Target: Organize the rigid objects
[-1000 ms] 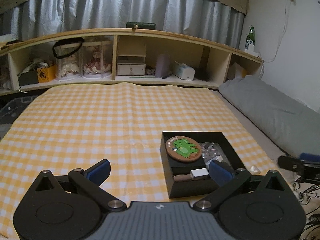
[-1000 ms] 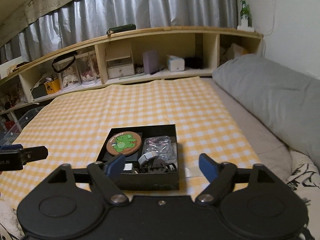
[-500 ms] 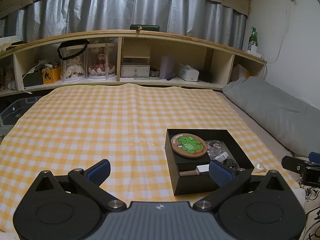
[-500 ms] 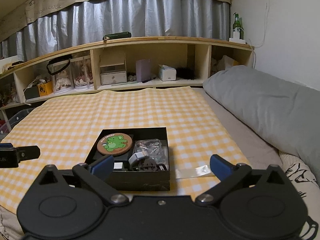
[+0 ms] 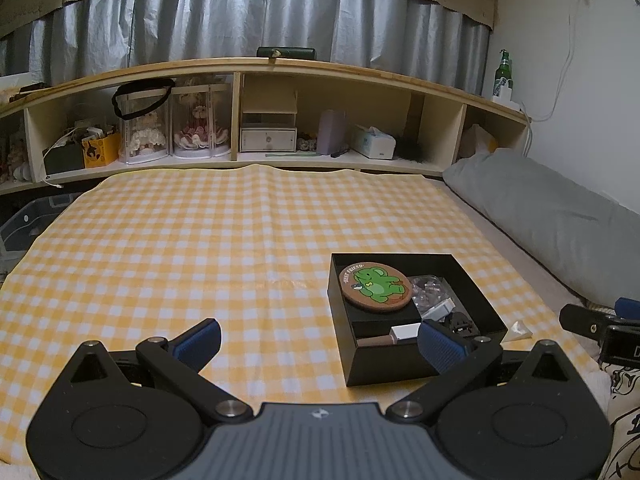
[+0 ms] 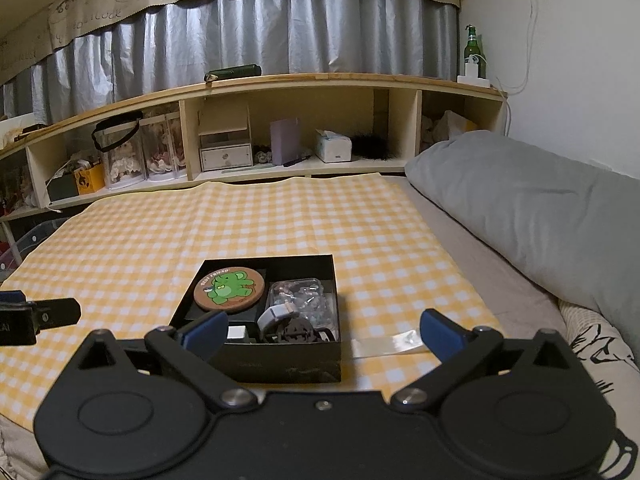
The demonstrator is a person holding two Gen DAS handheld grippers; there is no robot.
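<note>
A shallow black box (image 6: 280,368) with straight rigid walls is seen lying on a yellow-and-white checked cloth (image 6: 240,232) spread flat over a bed. Inside the box, a round cork coaster (image 6: 229,289) printed with a green cartoon animal is propped on a dark inner block toward the far left corner. Beside it a crinkled clear plastic bag (image 6: 306,300) of small pieces is held, and in front of that a grey clip-like piece and some black plastic parts can be made out, too small to tell further. A small white block (image 5: 405,332) lies at the near wall. A strip of clear tape (image 6: 384,345) is stuck on the cloth just right of the box.

The right claw (image 6: 322,330) is held with its blue ribbed pads far apart; nothing is pressed between them, though the near edge of the box is framed by them. Its jaws have just been opening. The left claw (image 5: 320,342) is likewise spread wide and empty, with the box off to its right side.

Compared with a second ago, the box is seen lower and farther from both cameras, and more of the grey curtain (image 6: 260,40) and wooden shelf (image 6: 280,84) above is taken in. A soft grey pillow (image 6: 540,208) is laid along the right.
</note>
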